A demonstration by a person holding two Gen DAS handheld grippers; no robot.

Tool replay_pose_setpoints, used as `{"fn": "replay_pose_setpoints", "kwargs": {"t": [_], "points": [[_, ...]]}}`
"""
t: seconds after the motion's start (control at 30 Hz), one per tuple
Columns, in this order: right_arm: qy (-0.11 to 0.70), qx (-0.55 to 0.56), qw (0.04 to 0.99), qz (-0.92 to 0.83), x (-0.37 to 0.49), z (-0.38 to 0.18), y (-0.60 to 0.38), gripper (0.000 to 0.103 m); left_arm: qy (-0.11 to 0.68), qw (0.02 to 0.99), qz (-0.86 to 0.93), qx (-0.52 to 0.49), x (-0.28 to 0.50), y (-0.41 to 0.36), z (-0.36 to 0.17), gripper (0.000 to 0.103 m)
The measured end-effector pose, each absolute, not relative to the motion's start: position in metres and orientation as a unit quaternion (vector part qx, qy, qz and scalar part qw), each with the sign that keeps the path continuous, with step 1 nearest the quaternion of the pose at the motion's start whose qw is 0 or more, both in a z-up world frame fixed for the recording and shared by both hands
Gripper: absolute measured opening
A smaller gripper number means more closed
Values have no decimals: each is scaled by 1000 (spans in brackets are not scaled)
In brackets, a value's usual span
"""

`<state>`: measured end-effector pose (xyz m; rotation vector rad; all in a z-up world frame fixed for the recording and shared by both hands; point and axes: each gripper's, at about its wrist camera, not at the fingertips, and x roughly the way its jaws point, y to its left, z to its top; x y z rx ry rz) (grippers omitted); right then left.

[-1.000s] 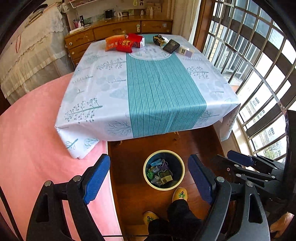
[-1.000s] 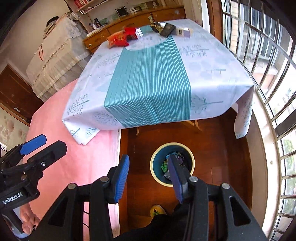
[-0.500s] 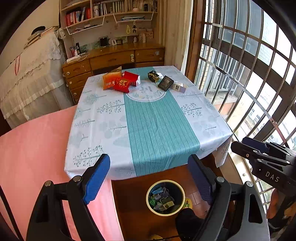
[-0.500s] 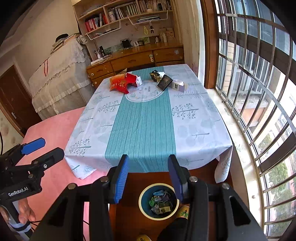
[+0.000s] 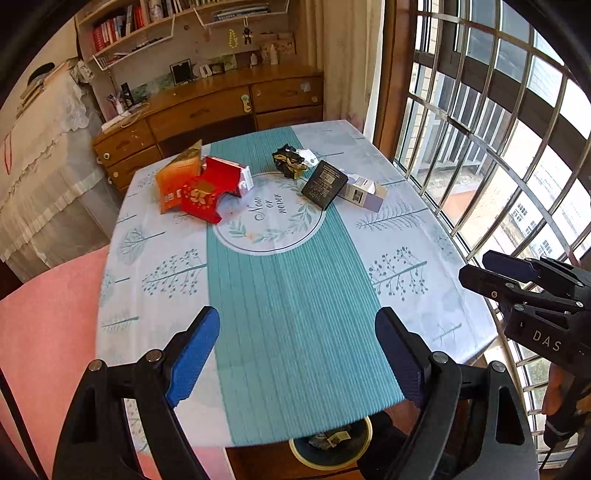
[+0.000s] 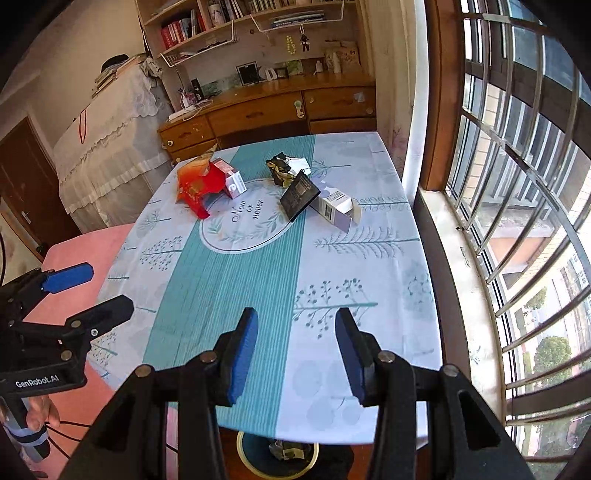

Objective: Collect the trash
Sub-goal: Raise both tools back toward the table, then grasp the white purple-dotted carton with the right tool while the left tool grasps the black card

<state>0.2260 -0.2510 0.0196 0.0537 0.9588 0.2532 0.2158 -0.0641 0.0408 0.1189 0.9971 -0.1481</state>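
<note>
Blue-padded left tool (image 5: 295, 354) and right tool (image 6: 293, 354) both hang apart, empty, above the desk (image 5: 288, 295). Crumpled wrappers (image 5: 290, 159) and boxes (image 5: 362, 190) lie far; the bin (image 6: 258, 461) shows fuller from the right.

A square counter (image 5: 177, 273) stands in the middle of the room under a cloth with a teal striped centre band and pale tree prints. Behind it a long wooden sideboard (image 5: 207, 110) with drawers runs along the far wall, with bookshelves (image 6: 221, 22) above it. A curved window with metal bars (image 6: 517, 155) lets in bright daylight on the right. To the left are a lace-covered cabinet (image 6: 110, 147), a dark wooden door (image 6: 22, 177) and a pink surface (image 5: 40, 332).
</note>
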Motion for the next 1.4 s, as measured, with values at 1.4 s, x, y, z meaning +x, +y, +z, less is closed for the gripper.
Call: {"fn": "replay_pose_setpoints", "kwargs": {"t": [1.4], "points": [[549, -42, 775, 309, 484, -104, -263, 45, 589, 773, -186, 144, 527, -145, -126, 88]]}}
